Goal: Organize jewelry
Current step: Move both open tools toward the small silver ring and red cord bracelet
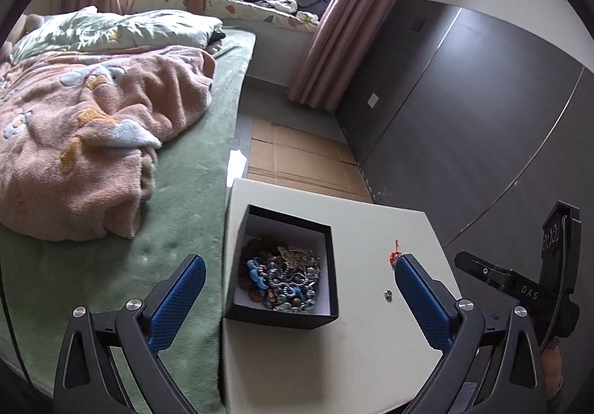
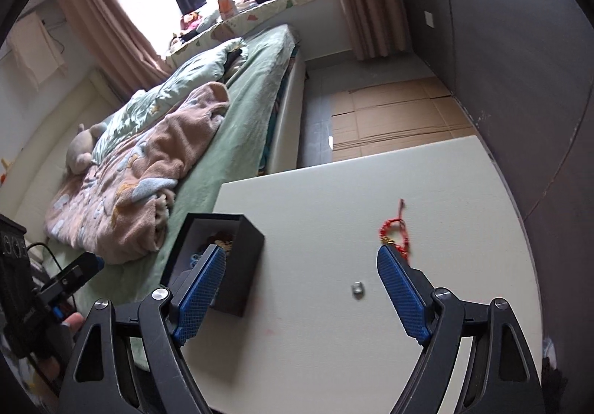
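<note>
A black open box point(image 1: 281, 267) full of beaded jewelry point(image 1: 284, 278) stands on the white table point(image 1: 352, 358), at its left side by the bed. My left gripper point(image 1: 299, 293) is open and empty, hovering above the box. A red cord bracelet point(image 2: 395, 234) and a small silver ring point(image 2: 358, 289) lie loose on the table point(image 2: 334, 358) right of the box point(image 2: 222, 265). My right gripper point(image 2: 300, 286) is open and empty, above the table, with the ring between its fingers' line. In the left wrist view the bracelet point(image 1: 394, 255) and ring point(image 1: 387, 293) sit beside the right finger.
A bed point(image 1: 185, 228) with a green sheet and a pink blanket point(image 1: 92, 139) borders the table's left. Flattened cardboard point(image 1: 297, 157) lies on the floor beyond. A dark grey wall point(image 1: 464, 135) runs along the right. The right gripper's body point(image 1: 549, 265) shows at the left view's right edge.
</note>
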Motion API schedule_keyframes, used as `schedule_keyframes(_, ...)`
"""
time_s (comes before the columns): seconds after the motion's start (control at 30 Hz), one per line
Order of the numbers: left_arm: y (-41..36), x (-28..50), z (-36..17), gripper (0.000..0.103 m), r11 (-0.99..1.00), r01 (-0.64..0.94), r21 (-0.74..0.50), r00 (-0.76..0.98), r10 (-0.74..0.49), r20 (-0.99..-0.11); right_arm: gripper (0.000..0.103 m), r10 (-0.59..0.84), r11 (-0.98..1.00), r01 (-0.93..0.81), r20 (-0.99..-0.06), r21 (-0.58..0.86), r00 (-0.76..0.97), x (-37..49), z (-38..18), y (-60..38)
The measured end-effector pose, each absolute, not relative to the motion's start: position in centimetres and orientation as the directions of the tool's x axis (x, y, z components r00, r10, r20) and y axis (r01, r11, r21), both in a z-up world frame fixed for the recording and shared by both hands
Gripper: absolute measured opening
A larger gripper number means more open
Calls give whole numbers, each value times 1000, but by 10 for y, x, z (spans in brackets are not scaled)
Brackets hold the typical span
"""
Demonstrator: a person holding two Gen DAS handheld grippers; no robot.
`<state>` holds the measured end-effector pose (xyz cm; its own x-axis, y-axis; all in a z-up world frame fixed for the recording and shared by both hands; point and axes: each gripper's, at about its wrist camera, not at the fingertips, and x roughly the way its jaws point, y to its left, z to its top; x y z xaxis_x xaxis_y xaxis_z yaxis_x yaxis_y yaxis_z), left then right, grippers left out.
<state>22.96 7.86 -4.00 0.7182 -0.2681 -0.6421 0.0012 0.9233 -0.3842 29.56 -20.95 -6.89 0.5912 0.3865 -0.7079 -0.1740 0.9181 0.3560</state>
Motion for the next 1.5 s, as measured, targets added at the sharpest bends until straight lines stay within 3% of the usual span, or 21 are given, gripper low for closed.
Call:
schedule_keyframes(0.43,-22,260,-59,101,938,154,-312,626,-337,-704,84,357,877,17,-677,480,644,282,-128,-298)
schedule_keyframes(0.67,-72,279,-87,85,942,212,-261,552,-336,-764,84,353,860,47,-660,508,663,274,-133,-320)
schedule_keyframes(0.83,-98,287,-110,84,947,228,-227,507,-315,-803,84,348,870,46,-677,491,648,271,-140,-330)
schedule_keyframes(1.27,-123,313,-155,65,961,179,-210,419,-267,-868,84,395,830,91,-695,551,601,276,-160,-356)
schedule_keyframes(1.37,-130,317,-156,64,964,186,-192,425,-255,-869,83,410,816,102,-694,569,591,280,-164,-354)
schedule_keyframes(1.43,-134,321,-155,56,966,187,-177,420,-241,-875,83,419,807,110,-693,581,587,283,-166,-353)
schedule_keyframes(1.5,-137,324,-155,38,970,188,-155,408,-221,-886,83,421,804,119,-698,583,580,284,-168,-353)
